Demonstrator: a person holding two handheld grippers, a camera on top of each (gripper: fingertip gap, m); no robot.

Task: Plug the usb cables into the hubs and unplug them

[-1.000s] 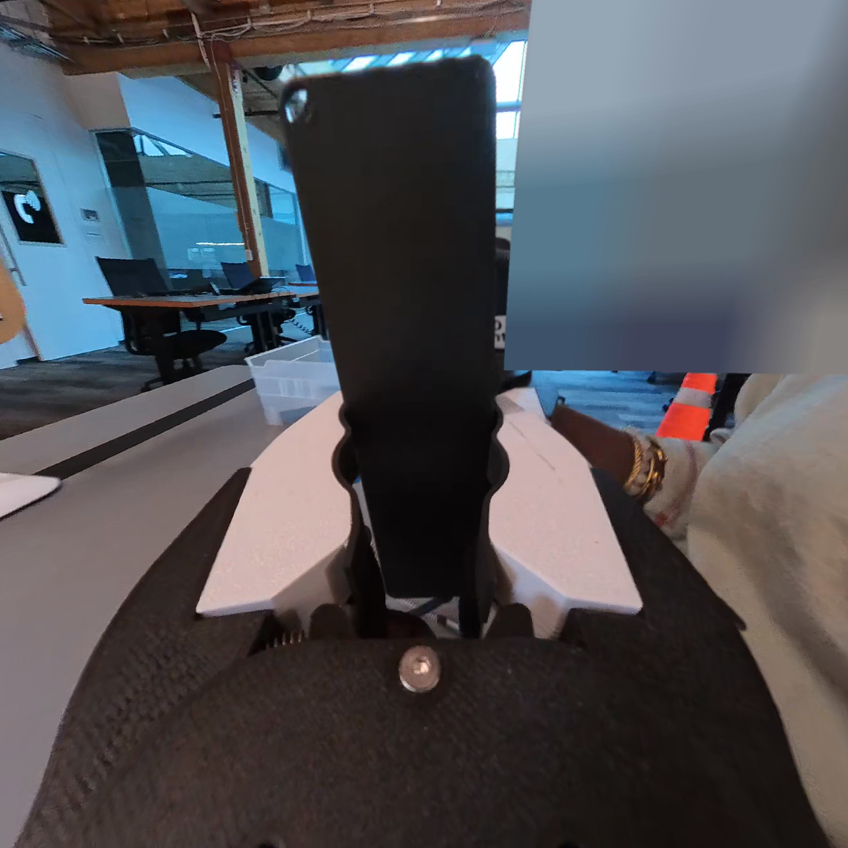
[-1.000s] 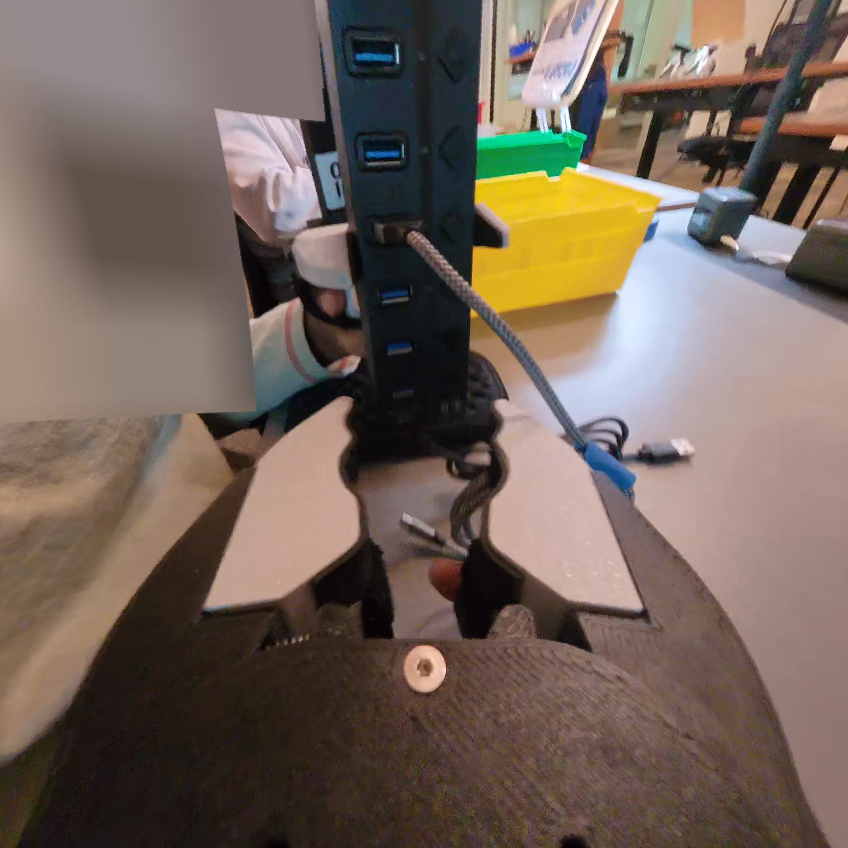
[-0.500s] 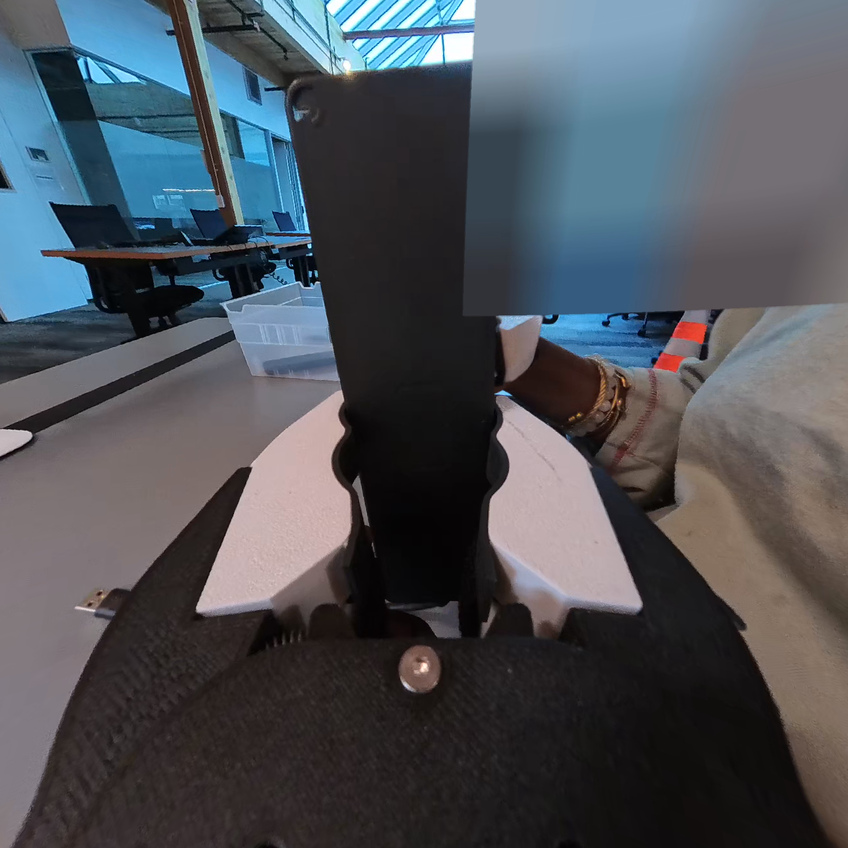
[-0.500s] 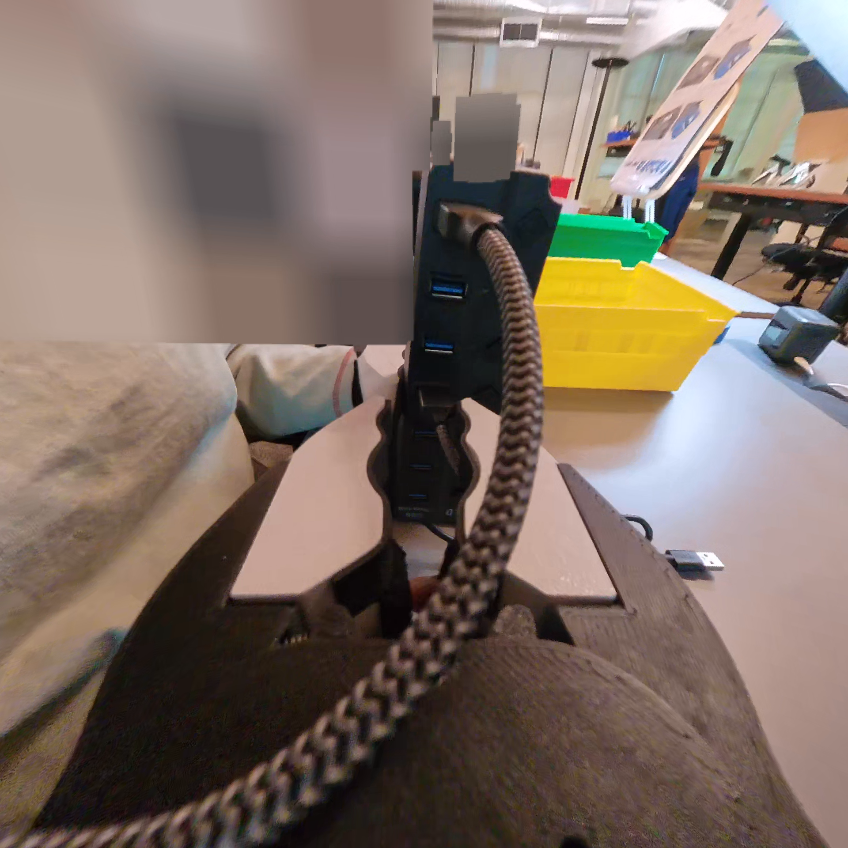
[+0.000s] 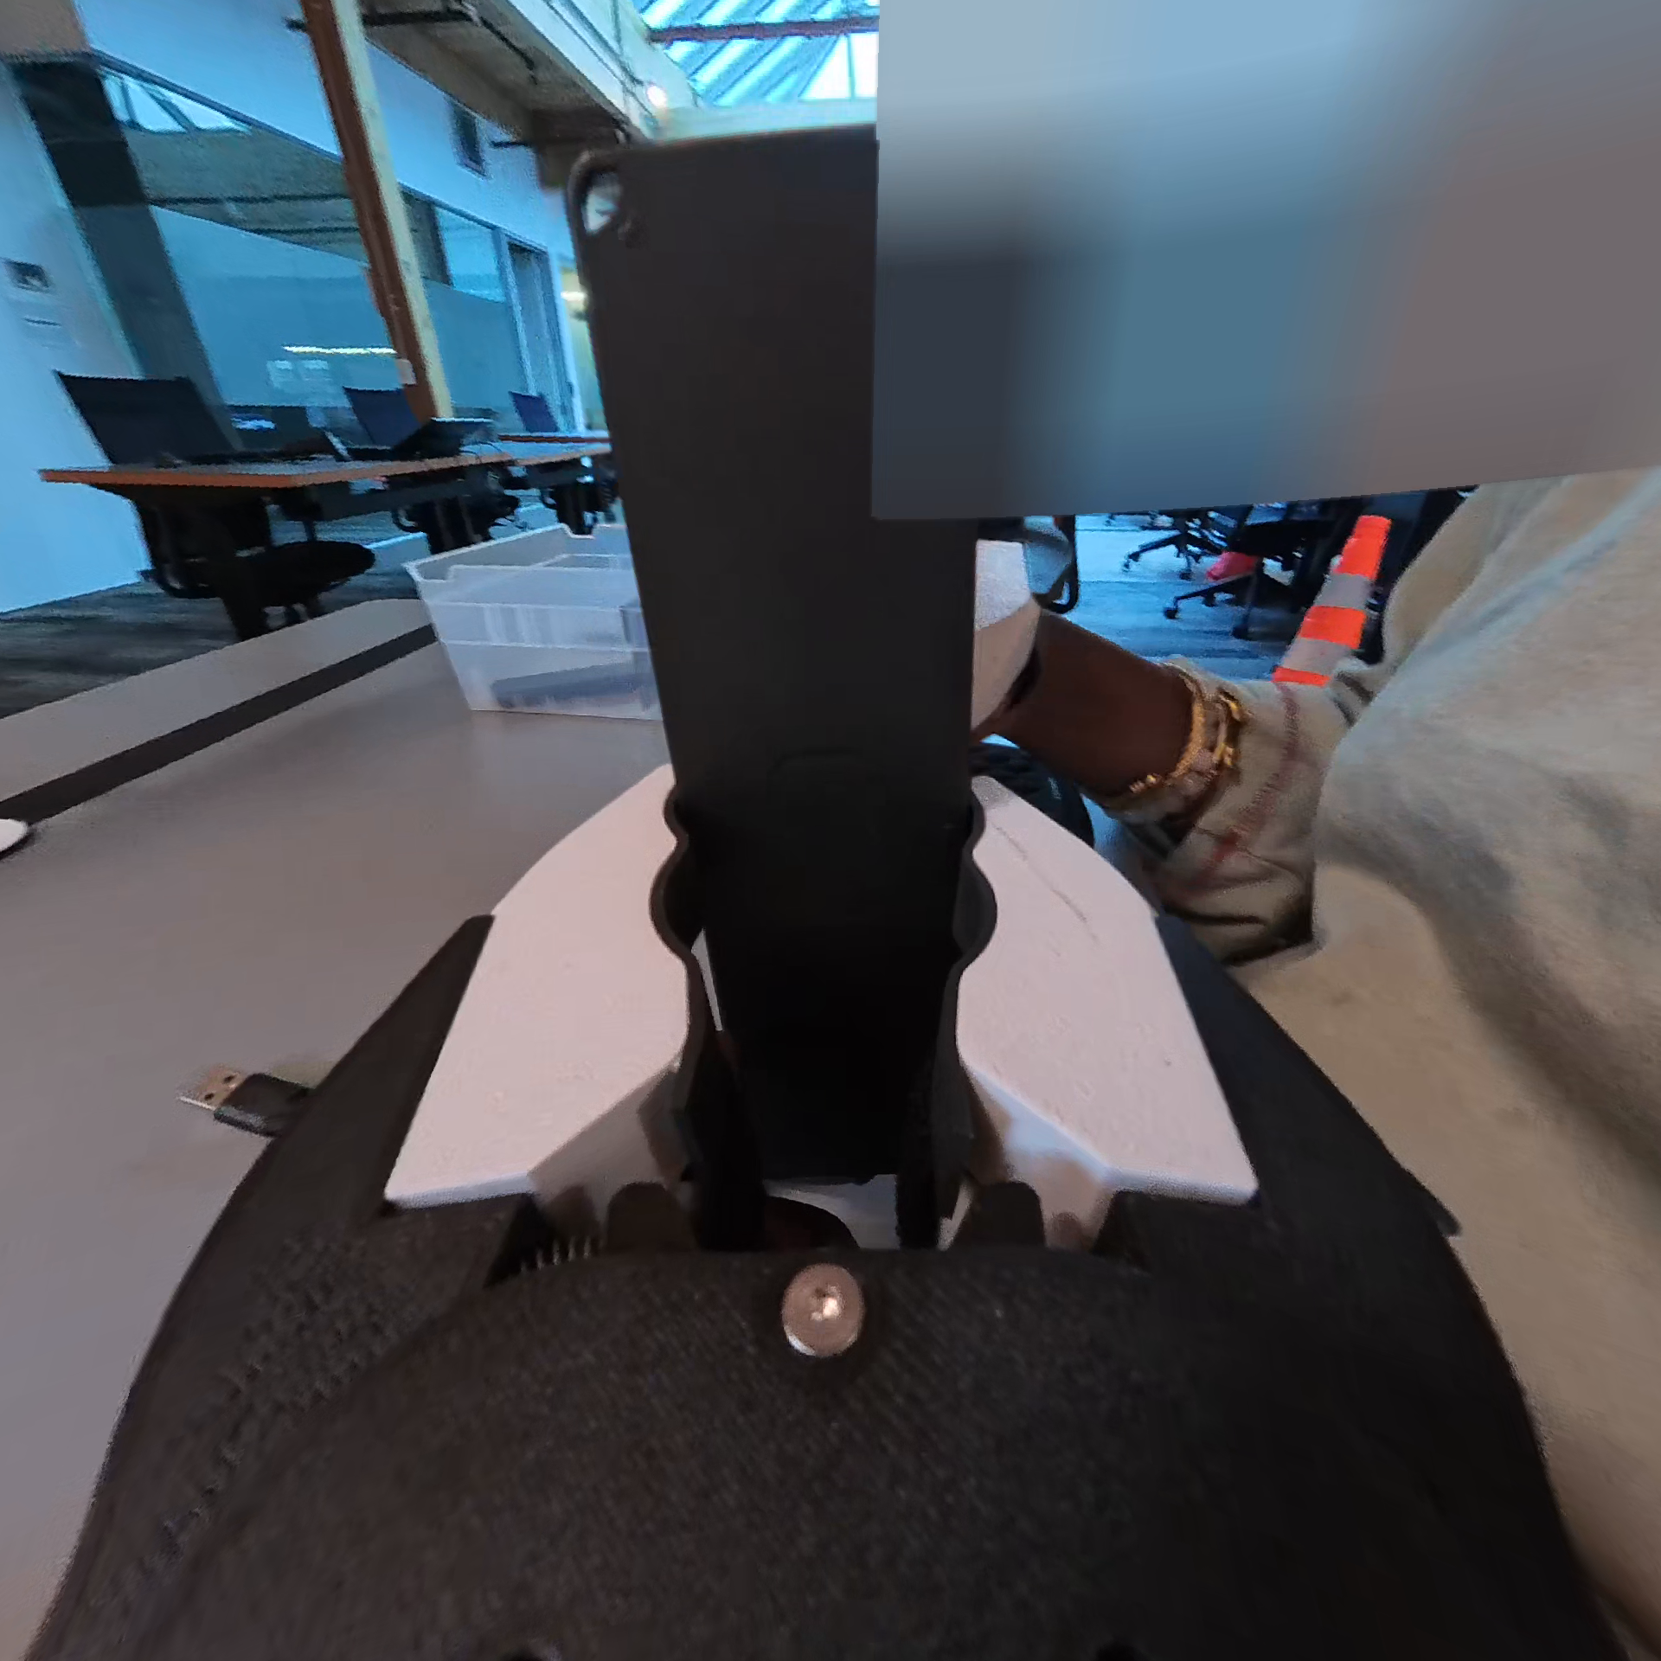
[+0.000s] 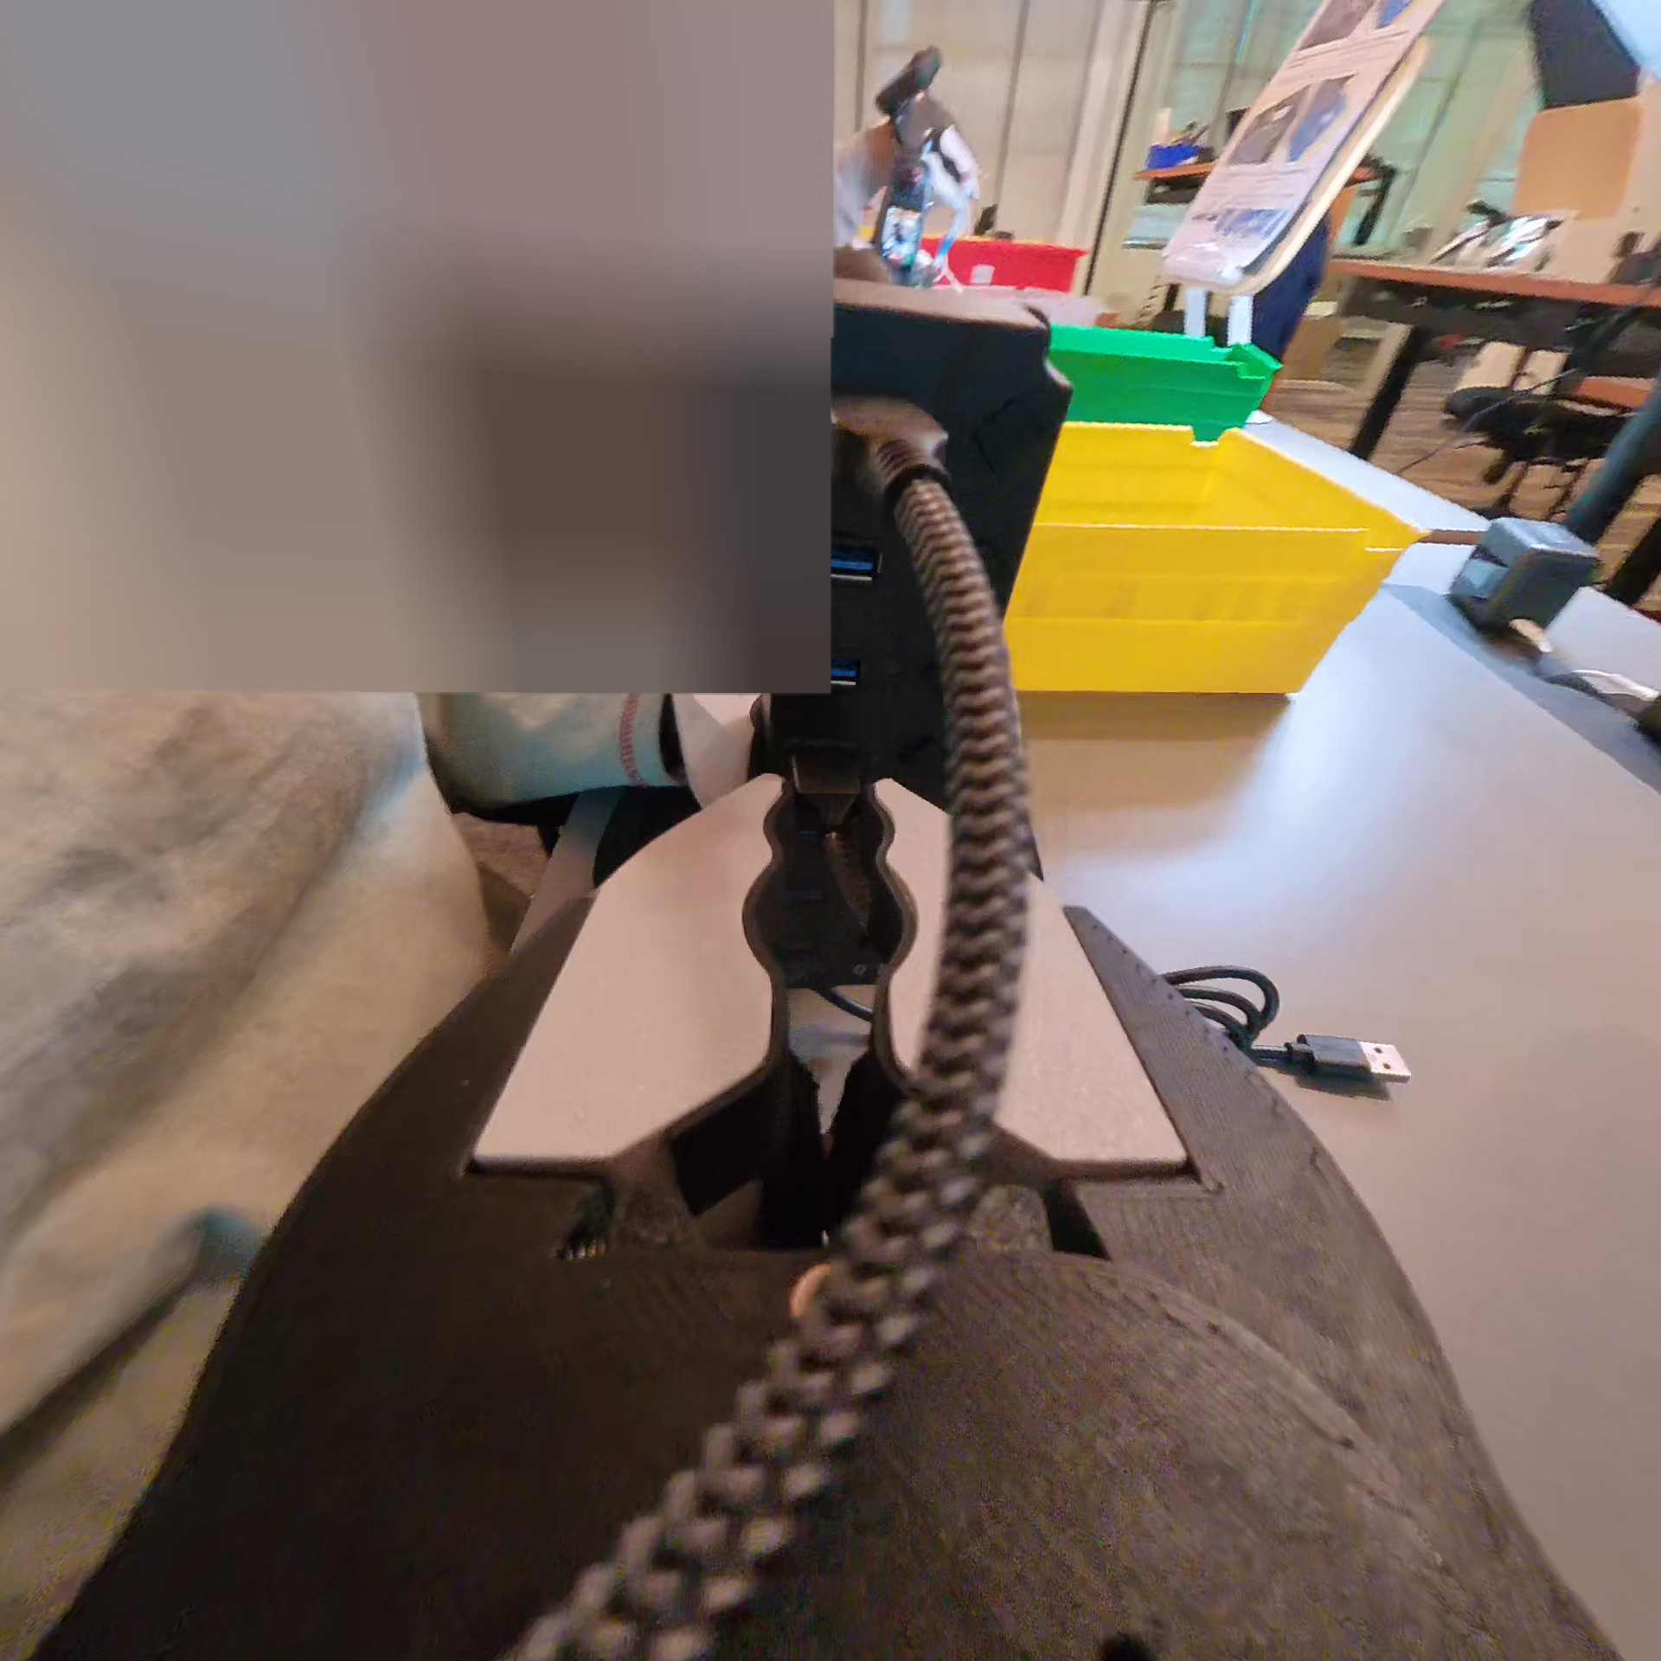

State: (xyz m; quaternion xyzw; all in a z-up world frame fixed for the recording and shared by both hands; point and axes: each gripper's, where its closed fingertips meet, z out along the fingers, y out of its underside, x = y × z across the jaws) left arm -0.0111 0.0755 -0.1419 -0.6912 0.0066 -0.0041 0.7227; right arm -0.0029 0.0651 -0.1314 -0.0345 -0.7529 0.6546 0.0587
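Starting at the left of my left camera, a loose plug (image 5: 235, 1098) lies on the grey table (image 5: 270, 899), just beside the tongs' dark housing, and a clear plastic bin (image 5: 530, 620) sits farther back. In the middle, my left tongs (image 5: 822, 899) are clamped on the hub (image 5: 764, 539) — a tall black slab standing upright, showing me its plain back. The fingers (image 5: 575, 1016) press both its edges near the bottom, opened only to the slab's width. I judge it is held this way so that it stays steady while cables go in and out from the other side. To the right, a bare wrist with gold bracelets (image 5: 1186, 746) and a pale sleeve reach in behind the slab. Turning to my right camera, the left is pale fabric; in the middle the same hub (image 6: 980, 467) shows its port side, with two blue sockets (image 6: 852, 564) free. A thick braided cable (image 6: 966, 764) is plugged in near the top and droops in an arc over the tongs' housing toward the lens. My right tongs (image 6: 831, 863) are nearly closed, with a narrow gap between the fingers (image 6: 656, 971), their tips up at a second dark plug (image 6: 820, 768) seated lower down; whether they actually pinch it I cannot tell. Farther right stand yellow (image 6: 1195, 575) and green (image 6: 1159, 377) bins, and a spare black cable (image 6: 1339, 1061) lies unplugged on the table.
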